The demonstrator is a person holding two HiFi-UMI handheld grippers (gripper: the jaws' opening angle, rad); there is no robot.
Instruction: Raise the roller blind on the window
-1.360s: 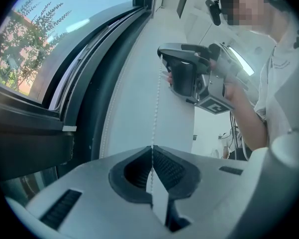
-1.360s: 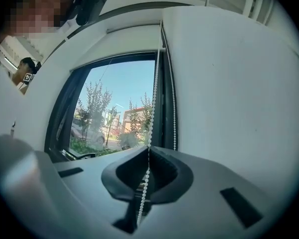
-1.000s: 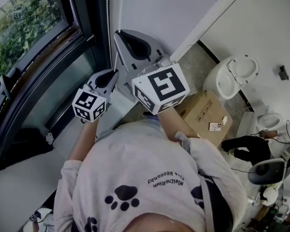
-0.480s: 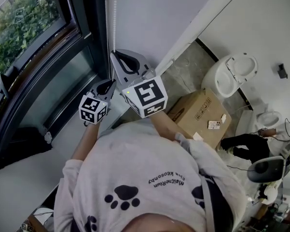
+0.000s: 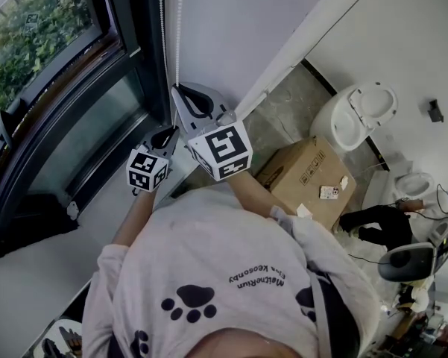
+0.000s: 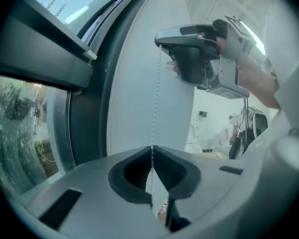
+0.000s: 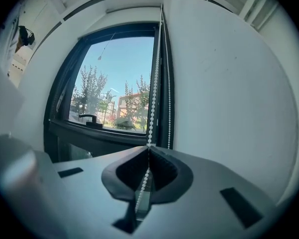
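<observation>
A white bead chain (image 7: pixel 152 101) hangs beside the dark window frame (image 7: pixel 64 91); the glass shows trees and sky, with no blind over it in the right gripper view. My right gripper (image 7: pixel 149 148) is shut on this chain, and it grips higher up (image 5: pixel 177 89) in the head view. My left gripper (image 6: pixel 151 148) is shut on the same chain (image 6: pixel 155 103) just below, with the right gripper (image 6: pixel 159 44) above it. Seen from the head, the left gripper (image 5: pixel 172 130) sits close under the right one, by the window's right edge. A second strand (image 7: pixel 169 108) hangs free.
A white wall (image 5: pixel 231 28) runs right of the window (image 5: pixel 52 58). On the floor to the right lie a cardboard box (image 5: pixel 309 177) and a white toilet (image 5: pixel 358 114). A window sill (image 5: pixel 37 274) runs below the glass. The person's torso fills the lower head view.
Both grippers have come down along the chain toward the person, the right one more than the left. Both stay shut on the chain.
</observation>
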